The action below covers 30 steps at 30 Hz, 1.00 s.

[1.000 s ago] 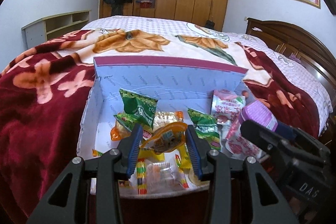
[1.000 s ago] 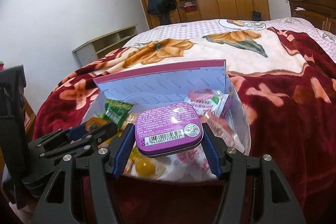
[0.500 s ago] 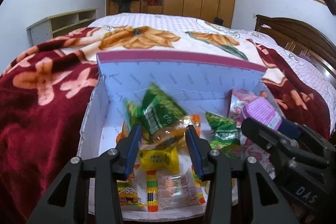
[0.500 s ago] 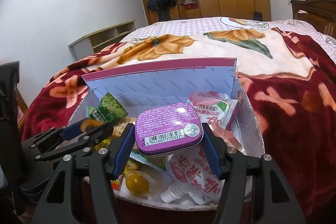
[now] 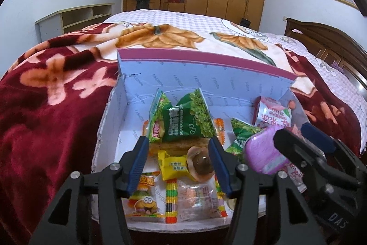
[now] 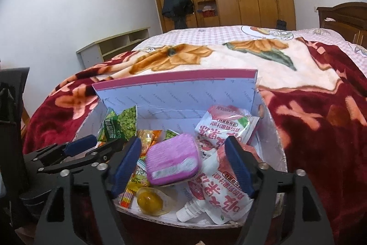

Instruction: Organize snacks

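On the bed's dark red flowered blanket (image 5: 52, 107) sits an open pale blue cardboard box with a magenta rim (image 5: 206, 56), its far flap standing up at twelve o'clock. Snacks lie loose inside it. The left claw (image 5: 177, 159) hangs over the near half of the box, its blue-padded jaws opening; a small clear jelly cup with brown filling (image 5: 200, 163) shows between them, just beside the five o'clock pad, and whether it touches that pad cannot be told. A green pea snack packet (image 5: 188, 123) stands behind it toward twelve o'clock, a yellow wrapped candy (image 5: 174, 165) at nine o'clock of the cup. The right claw (image 6: 183, 164) has its jaws opening too; a purple rounded rectangular tin (image 6: 172, 159), blurred, lies between the pads and clear of both, over the pink-and-white drink pouches (image 6: 220, 194). A clear cup with yellow jelly (image 6: 150, 201) rests at seven o'clock of the tin, near the box's front edge.
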Motion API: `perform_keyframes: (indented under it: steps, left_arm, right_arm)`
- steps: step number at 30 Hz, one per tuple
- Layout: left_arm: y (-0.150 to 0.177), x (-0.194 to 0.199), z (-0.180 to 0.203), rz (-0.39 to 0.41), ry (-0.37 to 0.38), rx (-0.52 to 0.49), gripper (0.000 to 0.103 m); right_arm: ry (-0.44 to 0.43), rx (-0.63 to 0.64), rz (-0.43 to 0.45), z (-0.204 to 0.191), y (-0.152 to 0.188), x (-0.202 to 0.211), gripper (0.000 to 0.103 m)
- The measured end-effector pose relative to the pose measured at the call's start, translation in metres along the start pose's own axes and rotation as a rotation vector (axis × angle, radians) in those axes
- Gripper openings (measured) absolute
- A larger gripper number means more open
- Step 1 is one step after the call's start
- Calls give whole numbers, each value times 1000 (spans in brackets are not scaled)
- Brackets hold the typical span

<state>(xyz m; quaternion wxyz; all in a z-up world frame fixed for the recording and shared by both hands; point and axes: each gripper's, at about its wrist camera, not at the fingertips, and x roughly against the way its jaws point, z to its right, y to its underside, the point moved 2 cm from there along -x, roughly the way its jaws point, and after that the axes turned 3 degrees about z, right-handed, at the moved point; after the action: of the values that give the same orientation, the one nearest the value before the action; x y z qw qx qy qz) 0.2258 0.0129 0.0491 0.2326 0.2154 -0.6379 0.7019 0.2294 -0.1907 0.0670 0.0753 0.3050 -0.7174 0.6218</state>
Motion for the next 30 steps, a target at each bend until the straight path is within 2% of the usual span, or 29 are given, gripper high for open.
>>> perform_keyframes:
  steps: [7, 18, 30]
  left_arm:
    - [4, 14, 2, 12, -7, -10, 60]
    - [19, 35, 2, 11, -9, 1, 63]
    - [33, 39, 4, -2, -20, -2, 63]
  right_arm:
    - [-10, -9, 4, -3, 5, 14, 79]
    - [21, -34, 2, -6, 21, 37, 79]
    - [40, -49, -9, -3, 38, 47, 79]
